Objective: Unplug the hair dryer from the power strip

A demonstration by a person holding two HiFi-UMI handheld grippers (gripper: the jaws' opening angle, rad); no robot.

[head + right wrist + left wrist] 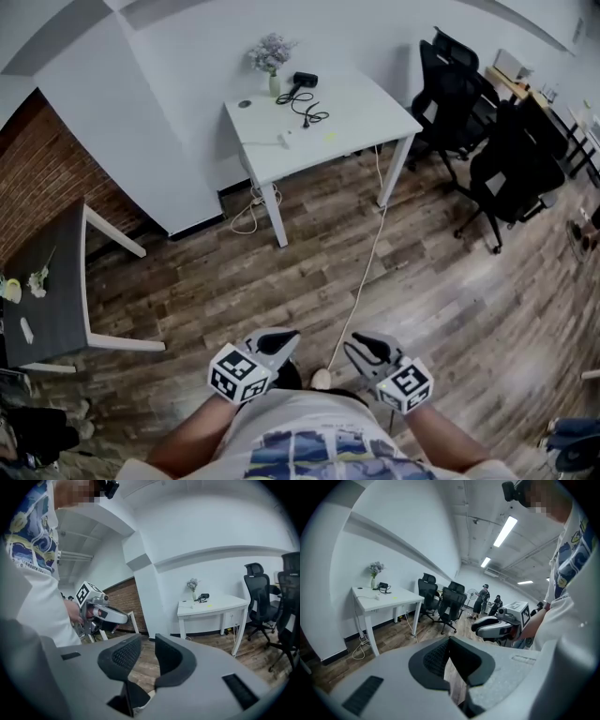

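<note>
The black hair dryer (303,80) lies at the back of a white table (375,117) across the room, its dark cord (311,115) coiled beside it. A small white block (286,139), maybe the power strip, lies near the table's front edge. Both grippers hang at my waist, far from the table. The left gripper (281,342) (449,640) has its pads meeting at the tips with nothing between them. The right gripper (361,349) (147,639) stands open and empty. The dryer also shows small in the gripper views (383,586) (204,596).
A white cable (361,272) runs over the wooden floor from the table's right leg to my feet. Black office chairs (506,159) stand at the right, and a dark table (47,281) and a brick wall at the left. A flower vase (272,58) stands on the table. People (480,599) stand far off.
</note>
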